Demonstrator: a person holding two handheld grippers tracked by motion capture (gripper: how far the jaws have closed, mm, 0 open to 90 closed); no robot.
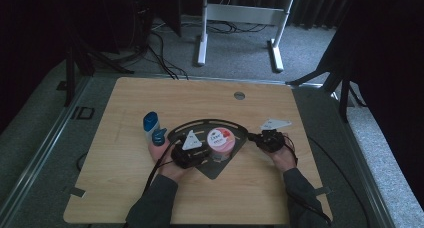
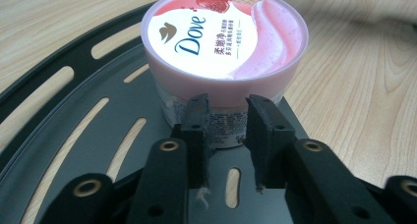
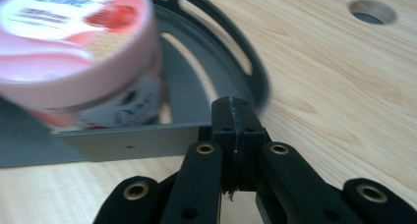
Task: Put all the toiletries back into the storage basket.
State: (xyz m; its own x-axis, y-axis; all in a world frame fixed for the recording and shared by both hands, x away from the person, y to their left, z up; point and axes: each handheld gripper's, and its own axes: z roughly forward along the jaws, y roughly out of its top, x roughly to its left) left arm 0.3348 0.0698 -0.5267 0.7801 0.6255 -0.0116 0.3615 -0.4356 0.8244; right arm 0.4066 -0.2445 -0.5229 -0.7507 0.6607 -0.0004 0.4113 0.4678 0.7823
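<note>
**Both grippers working the tub and its black tray**

Left to right:

- Blue bottle point(image 1: 150, 124) is standing well off to the outer side of the left gripper point(image 1: 196, 153), not involved.
- Left gripper is sitting over the tray point(image 2: 64, 135) with the Dove tub point(image 2: 223, 47) directly ahead of its tips. Jaws are partly spread, pads just at the tub's lower wall under the lid lip; I can't tell whether they're actually pressing.
- Right gripper point(image 3: 235, 123) is pressed together, pinching the tray's thin edge; tub is sitting up and to the left of its tips.

Doing this step well, my read: the right should be keeping the tray pinned flat while the left squares up and bites on the straight wall below the overhanging lid, not on the lip.

Materials: tub is glossy pink plastic, round, with a wider flat printed lid. Tray is matte dark sheet, fan-shaped, slotted. Tabletop point(image 1: 150, 198) is light wood-grain laminate, smooth.
</note>
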